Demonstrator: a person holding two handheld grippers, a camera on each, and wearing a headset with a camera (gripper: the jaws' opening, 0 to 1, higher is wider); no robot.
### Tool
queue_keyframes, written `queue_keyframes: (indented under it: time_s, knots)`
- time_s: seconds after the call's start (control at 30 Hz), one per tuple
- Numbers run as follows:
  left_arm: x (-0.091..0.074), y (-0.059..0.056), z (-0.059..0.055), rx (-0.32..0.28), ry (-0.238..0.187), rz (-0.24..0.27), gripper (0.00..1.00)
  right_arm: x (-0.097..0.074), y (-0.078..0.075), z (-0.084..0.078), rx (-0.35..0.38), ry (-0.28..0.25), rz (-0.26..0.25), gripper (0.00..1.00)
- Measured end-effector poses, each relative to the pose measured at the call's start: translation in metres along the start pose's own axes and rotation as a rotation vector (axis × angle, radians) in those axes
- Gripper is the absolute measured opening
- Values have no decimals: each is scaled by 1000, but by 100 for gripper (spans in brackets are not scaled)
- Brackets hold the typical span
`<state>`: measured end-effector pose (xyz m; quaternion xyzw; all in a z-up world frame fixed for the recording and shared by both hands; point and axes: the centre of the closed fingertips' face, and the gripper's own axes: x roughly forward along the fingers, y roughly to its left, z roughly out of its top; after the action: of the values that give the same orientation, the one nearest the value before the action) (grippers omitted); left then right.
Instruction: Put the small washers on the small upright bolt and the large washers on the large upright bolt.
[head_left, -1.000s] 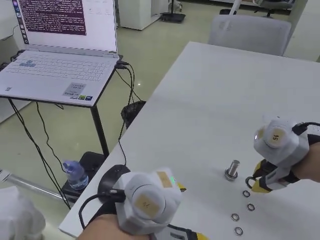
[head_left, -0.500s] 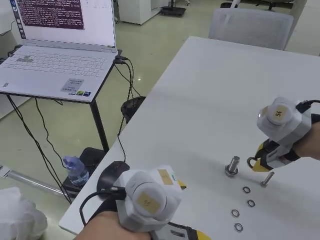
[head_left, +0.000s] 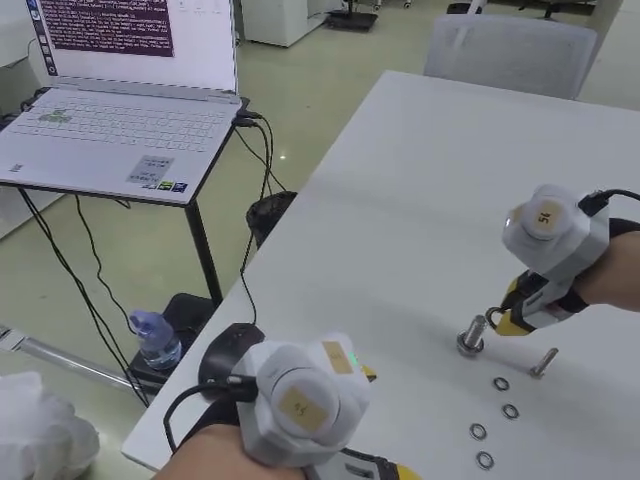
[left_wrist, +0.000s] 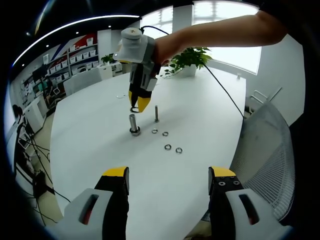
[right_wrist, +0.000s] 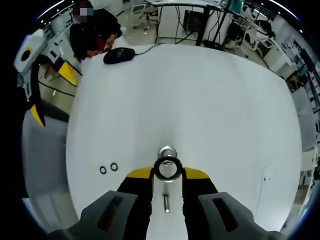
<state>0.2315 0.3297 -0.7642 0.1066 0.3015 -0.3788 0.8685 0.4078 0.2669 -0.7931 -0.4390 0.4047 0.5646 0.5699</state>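
My right gripper (head_left: 497, 322) is shut on a large washer (right_wrist: 167, 168) and holds it just above and beside the top of the large upright bolt (head_left: 470, 335). The bolt's head (right_wrist: 167, 151) sits right behind the washer. The small upright bolt (head_left: 543, 362) stands to its right. Several loose washers (head_left: 500, 384) lie in a line on the white table (head_left: 400, 200) in front of the bolts. Low at the near edge, my left gripper (left_wrist: 170, 175) is open with nothing between its jaws, well short of the bolts (left_wrist: 133, 125).
A black mouse (right_wrist: 118, 54) with its cable lies on the near left corner of the table. Off the table's left edge stands a laptop (head_left: 120, 130) on a stand. A grey chair (head_left: 505, 55) is at the far end.
My right gripper has lifted the large washer away from the loose washers and brought it up and left to the top of the large bolt. The left gripper has stayed put.
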Motion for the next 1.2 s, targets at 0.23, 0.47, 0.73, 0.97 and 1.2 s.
queue_keyframes:
  time_s: [0.23, 0.47, 0.73, 0.97, 1.2]
  knots:
    - [0, 0, -2, -4, 3, 0, 63, 8, -3, 8, -10, 1, 6, 22]
    - [1, -1, -2, -1, 8, -7, 63, 18, -1, 4, -20, 25, 17, 22]
    - [1, -3, -5, -3, 15, -11, 62, 22, -3, 3, -26, 35, 14, 22]
    - [0, -3, -9, -9, 21, -12, 61, 32, -3, 0, -35, 54, 11, 22]
    - [0, -4, -14, -14, 29, -11, 61, 43, -3, -2, -49, 77, 8, 22]
